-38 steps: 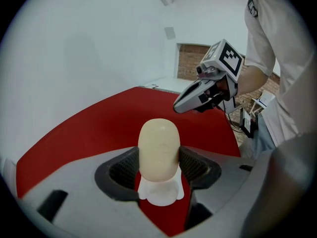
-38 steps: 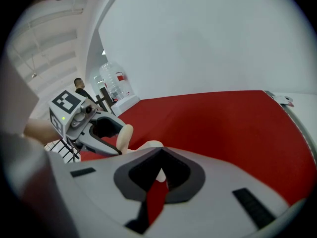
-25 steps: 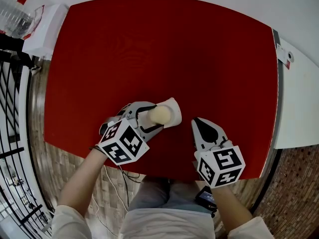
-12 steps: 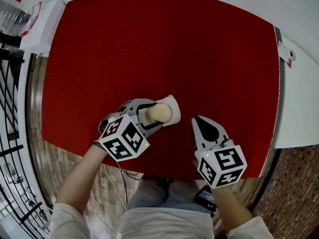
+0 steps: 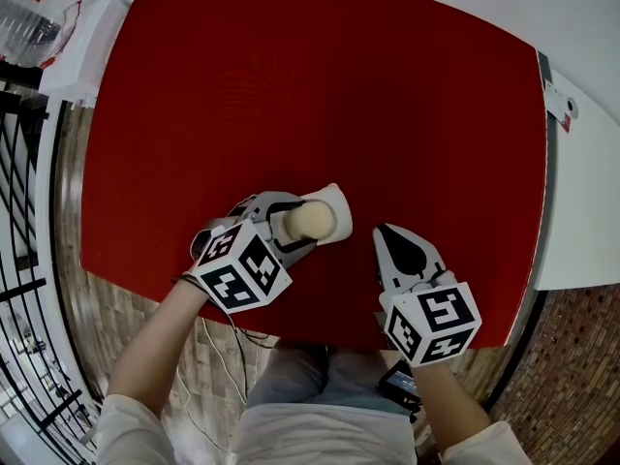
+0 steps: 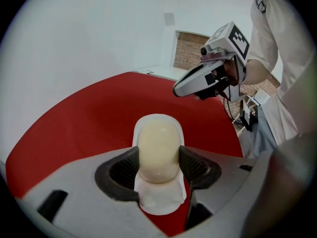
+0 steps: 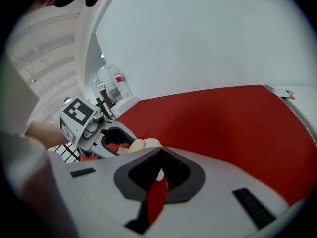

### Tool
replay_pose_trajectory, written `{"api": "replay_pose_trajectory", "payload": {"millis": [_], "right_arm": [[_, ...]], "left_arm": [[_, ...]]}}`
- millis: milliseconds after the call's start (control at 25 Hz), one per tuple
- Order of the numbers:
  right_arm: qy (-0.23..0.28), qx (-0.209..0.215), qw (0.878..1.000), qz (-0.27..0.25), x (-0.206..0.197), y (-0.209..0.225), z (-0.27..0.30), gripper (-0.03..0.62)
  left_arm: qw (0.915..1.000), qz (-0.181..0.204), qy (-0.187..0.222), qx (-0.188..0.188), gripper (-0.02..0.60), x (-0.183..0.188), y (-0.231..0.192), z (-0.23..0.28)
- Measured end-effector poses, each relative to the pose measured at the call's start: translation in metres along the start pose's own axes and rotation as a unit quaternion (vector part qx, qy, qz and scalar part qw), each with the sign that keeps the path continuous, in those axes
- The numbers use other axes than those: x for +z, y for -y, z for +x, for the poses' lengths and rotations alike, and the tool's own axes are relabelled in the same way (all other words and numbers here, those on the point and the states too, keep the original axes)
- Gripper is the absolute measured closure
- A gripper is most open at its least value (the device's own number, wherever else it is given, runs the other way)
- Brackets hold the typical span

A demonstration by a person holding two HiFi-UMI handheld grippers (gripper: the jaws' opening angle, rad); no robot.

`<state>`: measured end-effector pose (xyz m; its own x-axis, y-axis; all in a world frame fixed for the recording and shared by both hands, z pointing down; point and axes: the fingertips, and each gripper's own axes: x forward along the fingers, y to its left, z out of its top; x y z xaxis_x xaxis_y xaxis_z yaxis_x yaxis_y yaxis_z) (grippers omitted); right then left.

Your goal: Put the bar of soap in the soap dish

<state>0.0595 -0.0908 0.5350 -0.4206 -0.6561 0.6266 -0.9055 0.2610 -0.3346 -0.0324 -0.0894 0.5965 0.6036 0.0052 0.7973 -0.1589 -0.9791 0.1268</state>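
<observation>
Red tabletop (image 5: pixel 320 95) is filling most of the head view, and one person is working over it with two handheld grippers. The left gripper (image 5: pixel 302 223) is pinching a single cream-coloured bar of soap (image 5: pixel 312 222) across its middle, its dark ribbed pads (image 6: pixel 194 163) pressing on both sides of the bar. The soap is lying lengthwise over one white soap dish (image 5: pixel 336 204), which is sitting on the table near the front edge; the dish's rim is showing past both ends of the bar, but whether the bar's underside is resting in the dish cannot be told. The right gripper (image 5: pixel 387 238) is hovering just beside the dish, apart from it, with its jaws pressed together and nothing between them. Each gripper is carrying one cube of black-and-white square markers, the left cube (image 5: pixel 242 267) and the right cube (image 5: pixel 431 323), two in all; the patterns are codes, not words. In the right gripper view, one clear plastic bottle (image 7: pixel 113 86) with a red label is standing on a white shelf (image 5: pixel 87 56) beyond the table's far left corner; its print is too small to read. One white counter (image 5: pixel 581 211) is running along the table's right side, and a black metal railing (image 5: pixel 19 211) is standing to the left.
</observation>
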Motion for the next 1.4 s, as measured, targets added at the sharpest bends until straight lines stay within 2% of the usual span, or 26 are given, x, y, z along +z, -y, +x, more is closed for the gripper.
{"api": "replay_pose_trajectory", "payload": {"millis": [680, 1160, 1400], "right_arm": [[0.0, 0.004, 1.0, 0.003, -0.0034, 0.0047, 0.0015, 0.59], [-0.002, 0.008, 1.0, 0.006, -0.0058, 0.0036, 0.0025, 0.59], [-0.001, 0.011, 1.0, 0.007, -0.006, 0.0024, 0.002, 0.59]], "left_arm": [[0.9994, 0.007, -0.033, -0.004, 0.324, -0.0007, 0.002, 0.0054], [0.9994, 0.01, -0.032, -0.007, 0.322, -0.0009, 0.0023, 0.0043], [0.9988, 0.025, -0.04, -0.008, 0.322, -0.0018, 0.0039, 0.0044]]}}
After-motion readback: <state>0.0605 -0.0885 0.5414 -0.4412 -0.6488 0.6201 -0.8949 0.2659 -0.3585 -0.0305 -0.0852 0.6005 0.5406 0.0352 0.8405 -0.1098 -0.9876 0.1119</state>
